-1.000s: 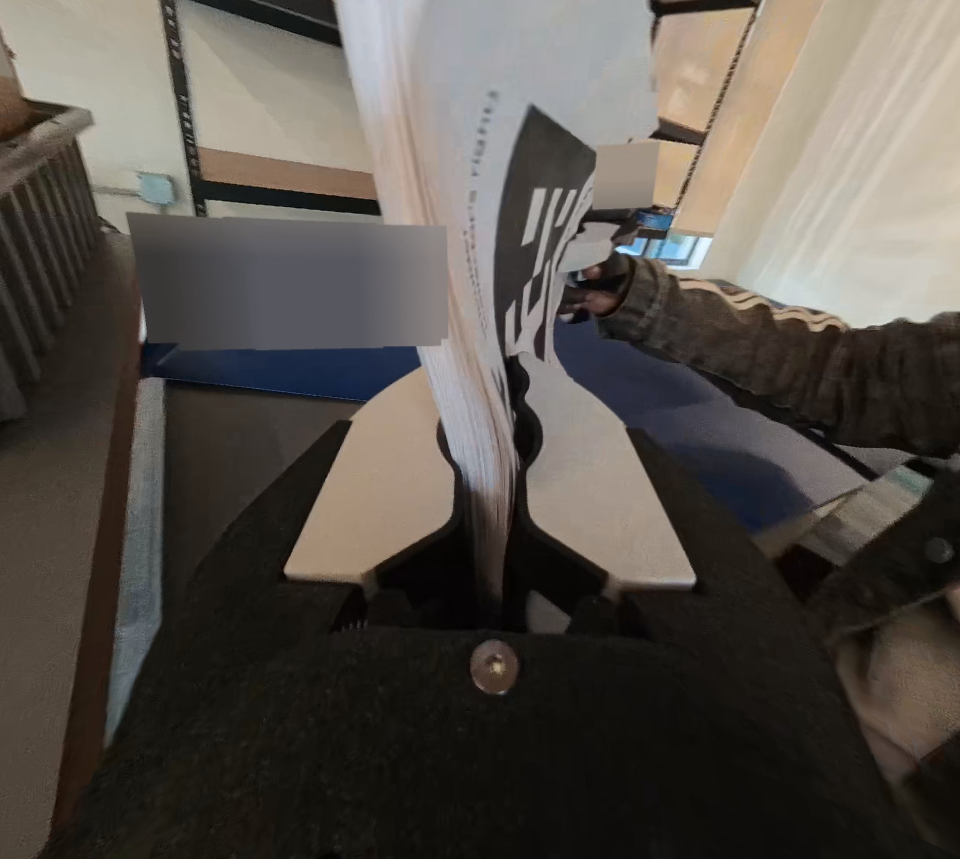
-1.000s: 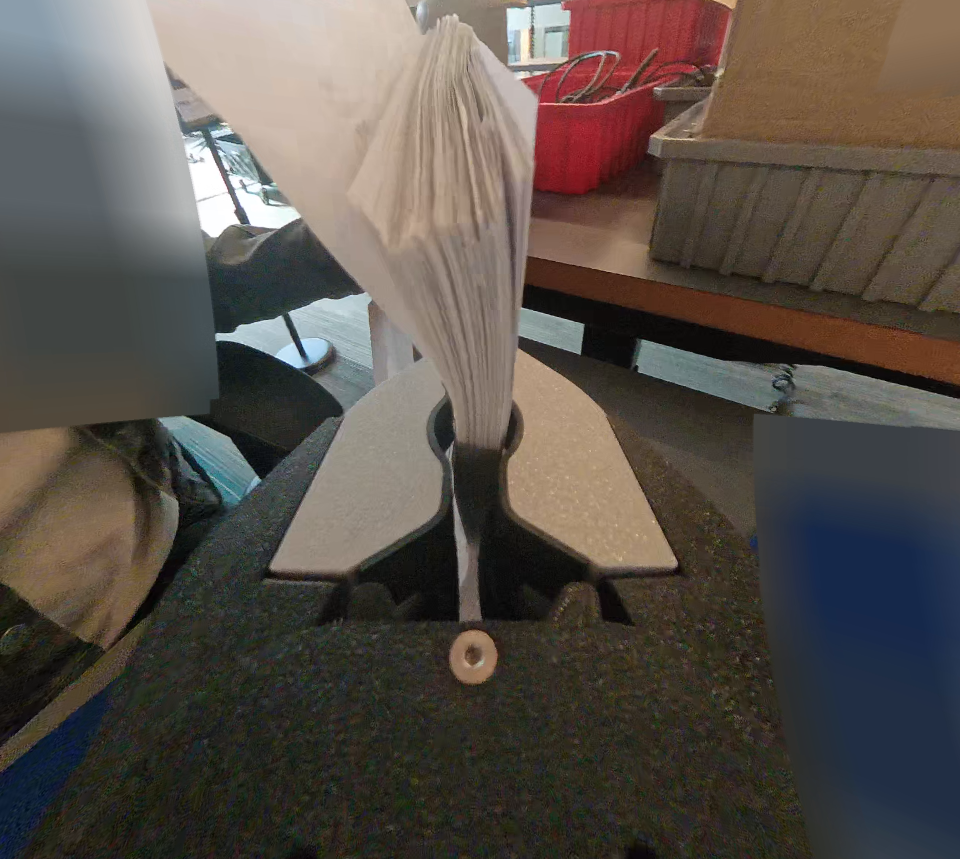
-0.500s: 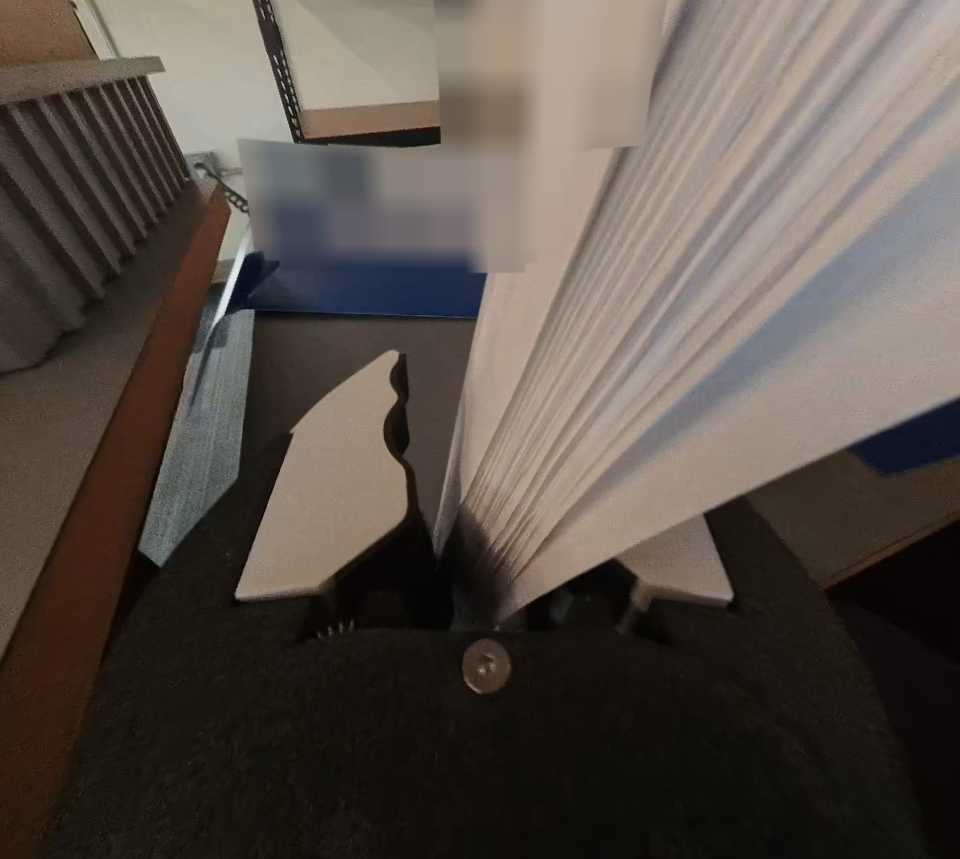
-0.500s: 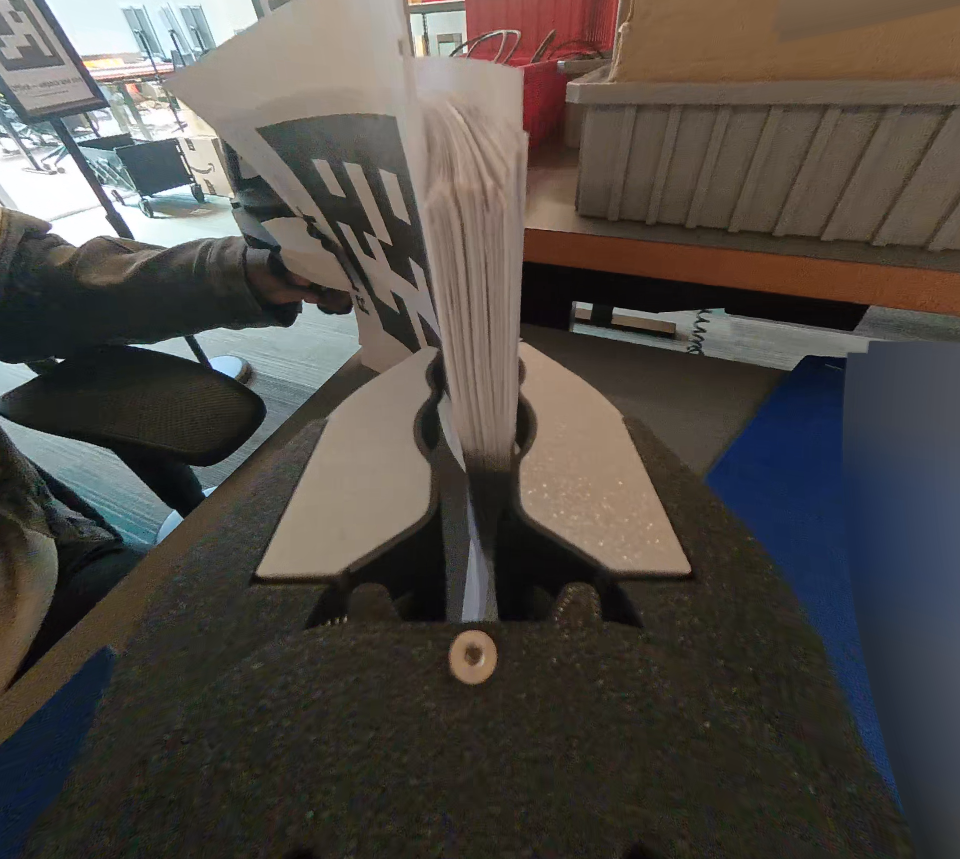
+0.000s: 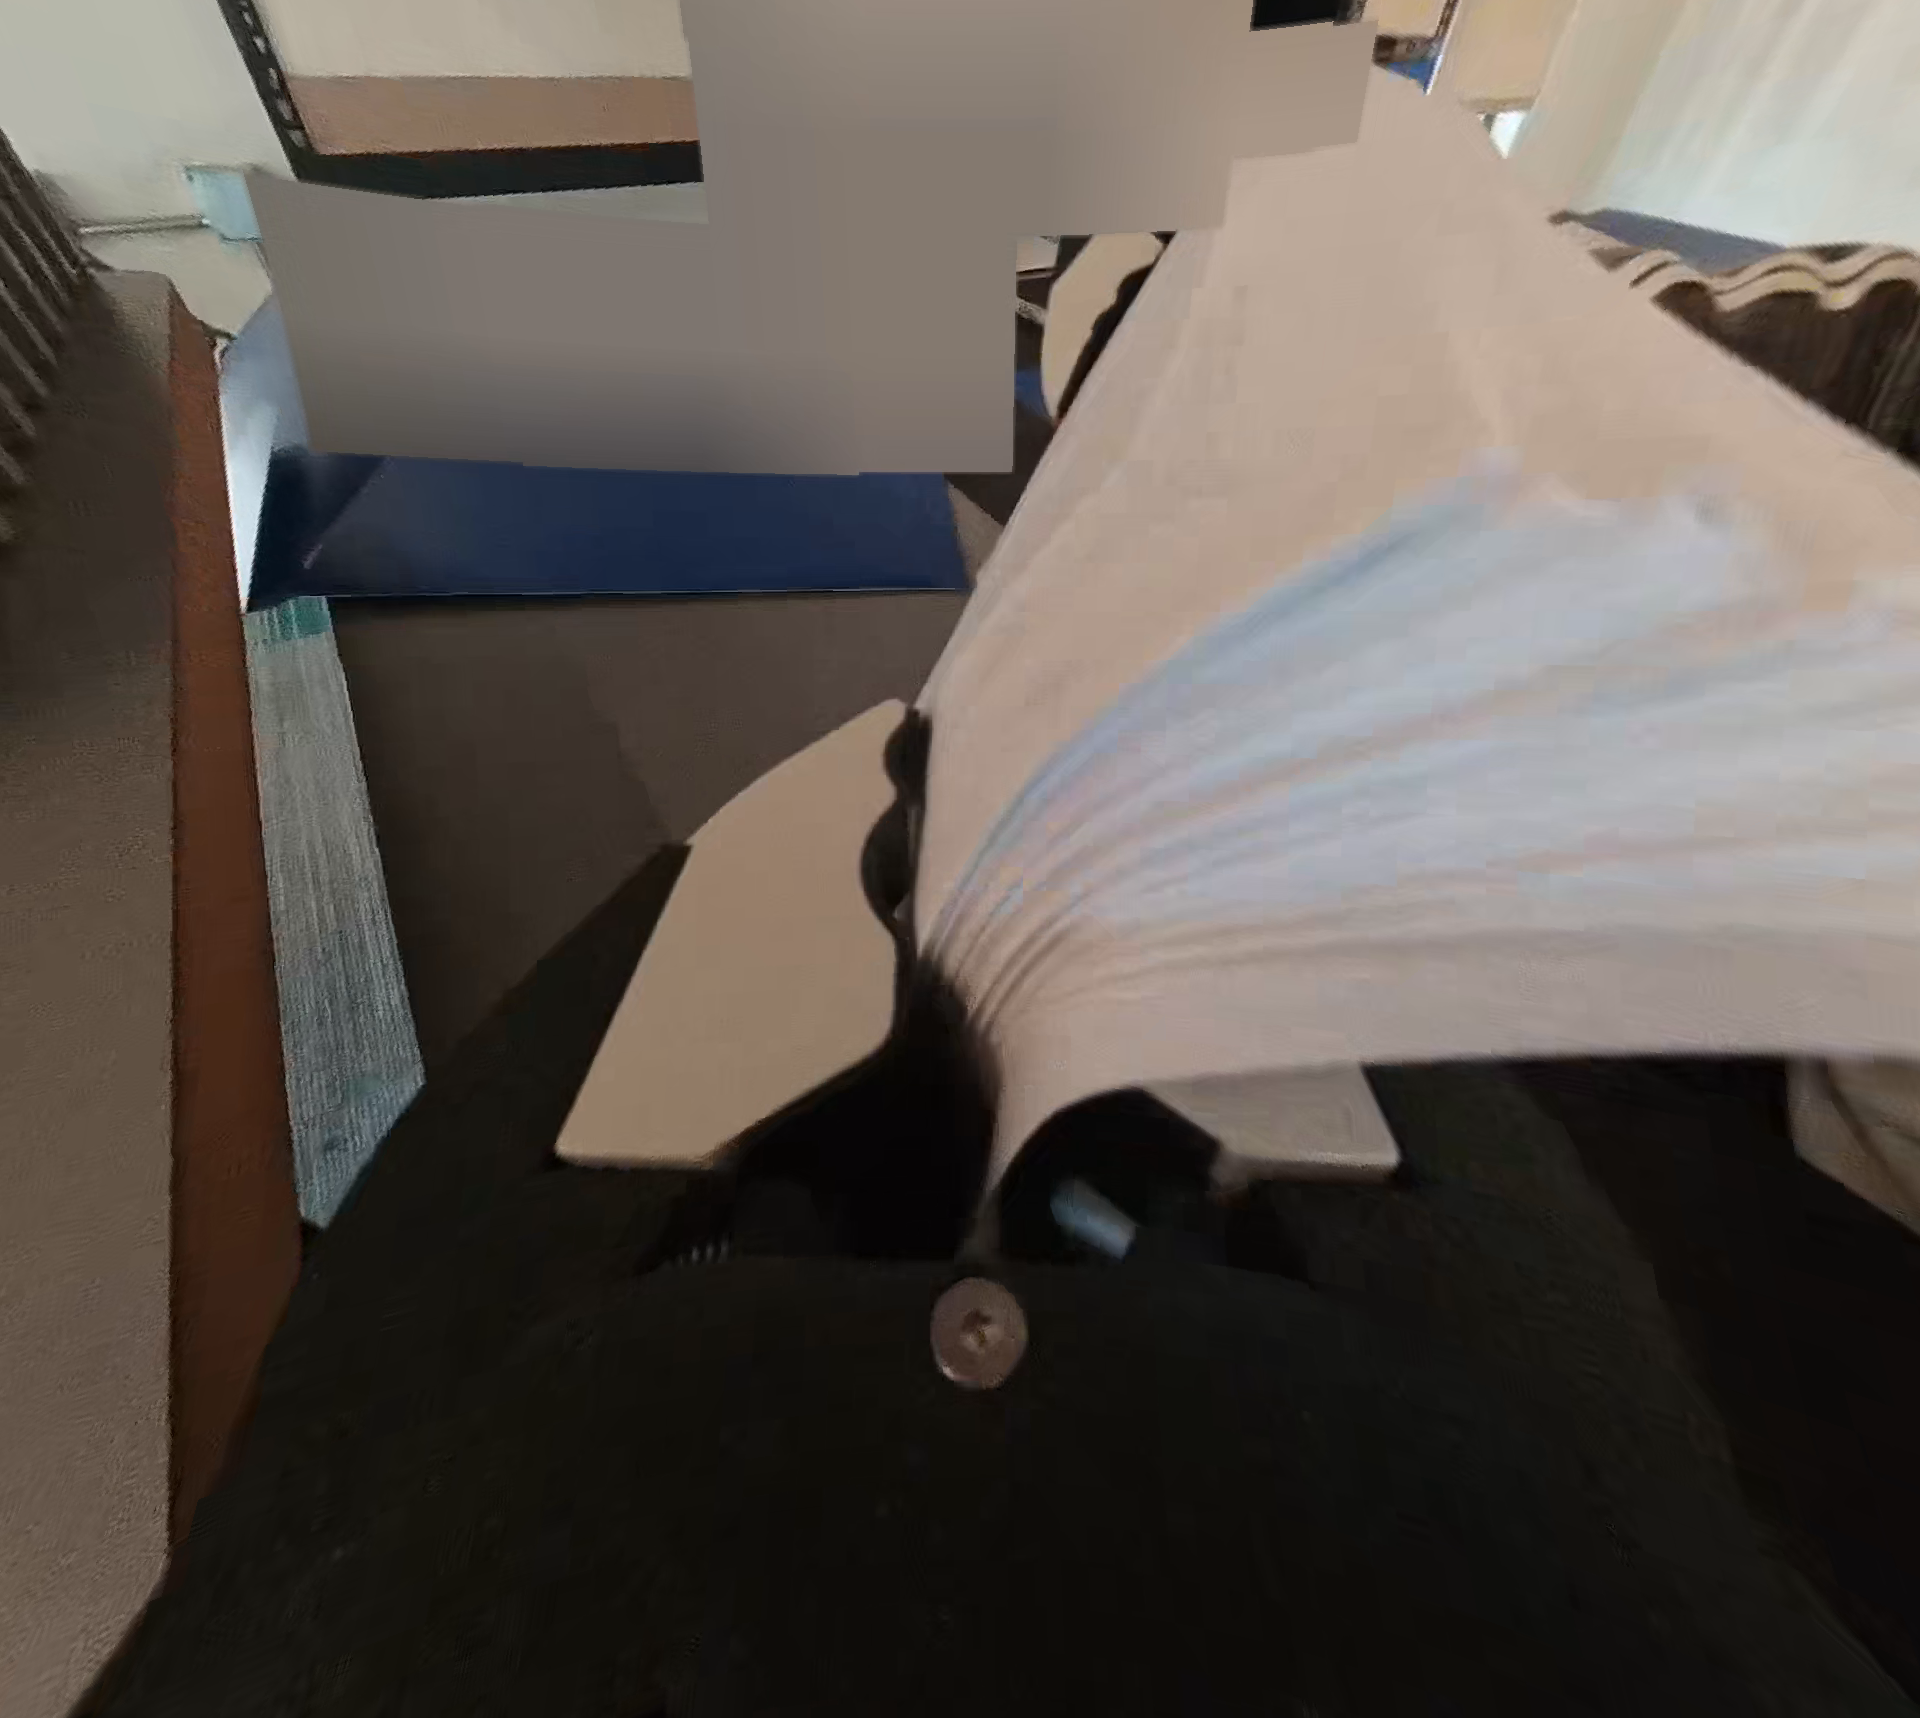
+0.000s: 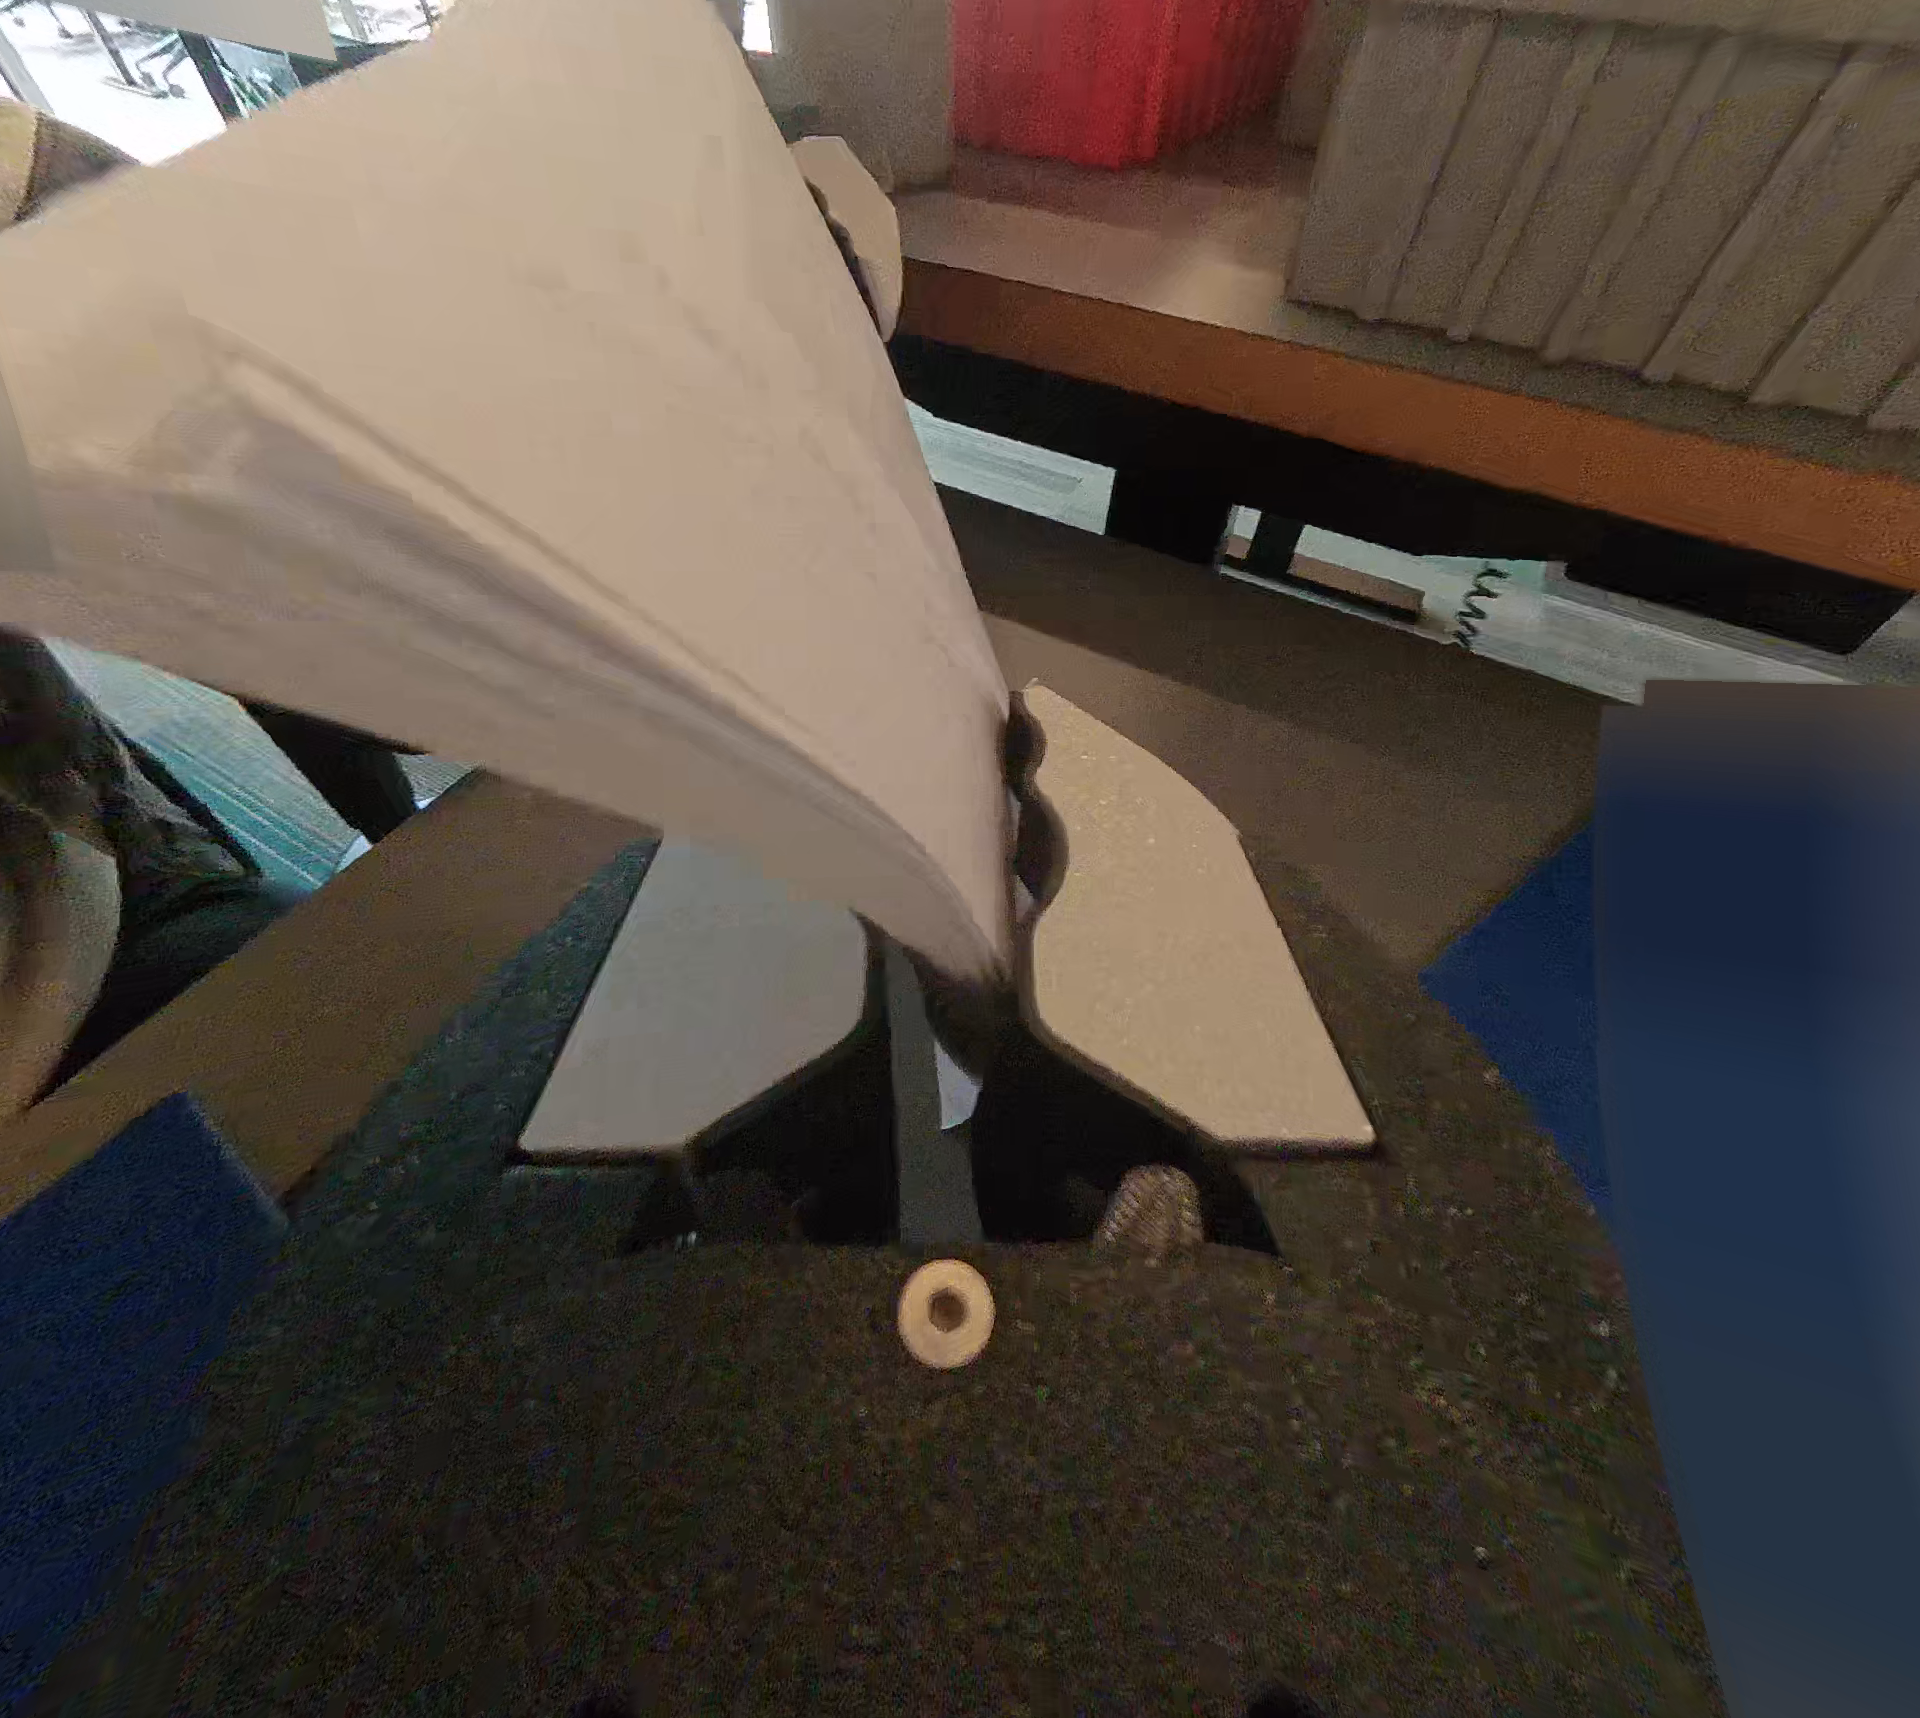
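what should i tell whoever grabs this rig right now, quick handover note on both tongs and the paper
Left tongs: shut on the stack of paper, which fans out and leans to the right of that view.
Right tongs: shut on the same stack of paper, which leans to the left of that view.
The sheets hang in the air above the dark desk, bowed and blurred. A blue folder lies on the desk beyond the left tongs. A grey bin and a red bin sit on the wooden table behind.
Done: both ends gripped, stack lifted. Not set down anywhere.
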Demonstrator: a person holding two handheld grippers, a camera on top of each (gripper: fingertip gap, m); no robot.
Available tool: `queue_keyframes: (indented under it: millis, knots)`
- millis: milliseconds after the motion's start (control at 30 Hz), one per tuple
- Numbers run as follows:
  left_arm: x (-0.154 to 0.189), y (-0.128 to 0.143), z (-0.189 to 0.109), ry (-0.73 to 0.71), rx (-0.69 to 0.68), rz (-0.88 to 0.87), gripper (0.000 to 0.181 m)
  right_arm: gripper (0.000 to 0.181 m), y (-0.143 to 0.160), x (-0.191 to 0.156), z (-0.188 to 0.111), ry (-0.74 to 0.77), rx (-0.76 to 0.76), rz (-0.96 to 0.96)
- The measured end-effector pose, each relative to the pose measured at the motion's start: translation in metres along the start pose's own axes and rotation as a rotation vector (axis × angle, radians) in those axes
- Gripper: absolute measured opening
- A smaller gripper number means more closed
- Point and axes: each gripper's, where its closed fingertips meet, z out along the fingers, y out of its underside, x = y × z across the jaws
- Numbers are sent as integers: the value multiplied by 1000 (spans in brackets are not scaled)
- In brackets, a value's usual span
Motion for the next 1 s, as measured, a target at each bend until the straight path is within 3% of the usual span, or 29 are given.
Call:
queue_keyframes:
  millis: [33,100,200,300,433,533,567,600,667,800,867,933,1000]
  knots:
    - [-3,-3,1,-38,-10,-21,17,14,-2,3,0,12,-14,30]
    - [-6,-7,4,-135,-51,-49,13,12,-5,11,-1,43,-63,142]
    - [6,-8,10,-166,-91,5,19,12,-8,8,1,41,-103,176]
    - [18,-12,16,-39,23,-49,63,43,-19,-6,1,-154,55,354]
    - [20,-20,1,10,106,38,70,38,-24,-18,-8,-202,209,200]
    - [21,-18,12,9,52,15,74,45,-32,-25,1,-187,211,123]
    - [21,-14,14,-8,-6,37,80,43,-31,-20,2,-150,176,105]
    - [18,-12,12,-51,-39,70,86,29,-31,-12,1,-95,157,81]
    - [9,-17,-1,-114,-16,103,99,15,-31,-10,-4,-94,157,64]
    - [7,-25,-36,-124,95,171,91,14,-31,-18,-4,-126,159,-6]
    - [4,-23,-44,-162,120,166,75,14,-31,-16,-4,-133,160,10]
    - [-3,-11,-40,-216,83,109,76,15,-31,-15,-4,-137,162,23]
    - [-9,4,-29,-265,32,69,91,15,-31,-14,-4,-133,163,25]
